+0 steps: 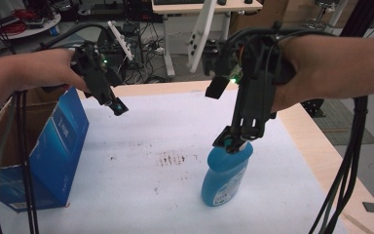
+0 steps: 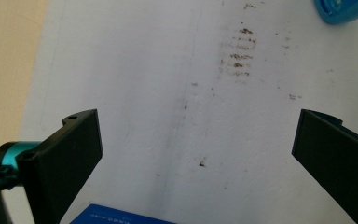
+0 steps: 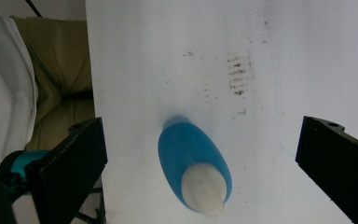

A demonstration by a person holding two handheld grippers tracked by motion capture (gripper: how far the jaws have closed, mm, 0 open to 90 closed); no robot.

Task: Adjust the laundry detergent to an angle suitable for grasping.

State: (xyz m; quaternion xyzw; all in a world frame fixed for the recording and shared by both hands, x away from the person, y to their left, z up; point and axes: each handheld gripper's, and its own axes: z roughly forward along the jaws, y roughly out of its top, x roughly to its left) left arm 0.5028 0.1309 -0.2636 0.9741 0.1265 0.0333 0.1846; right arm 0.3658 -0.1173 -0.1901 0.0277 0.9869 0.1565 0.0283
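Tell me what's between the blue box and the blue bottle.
Bare white mat with a patch of brown smudges, in the high view, between blue box and blue bottle.

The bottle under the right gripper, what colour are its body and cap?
The bottle has a blue body with a white cap, clearest in the right gripper view.

blue box | white mat, brown stains | wooden table

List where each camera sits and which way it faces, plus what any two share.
High view: above the near table edge, facing forward and down; both forearms, left claw, right claw.
Left gripper view: on the left claw, facing down at the white sheet; black jaws wide apart.
Right gripper view: on the right claw, straight down over the blue bottle.
Shared: bottle, brown stains.
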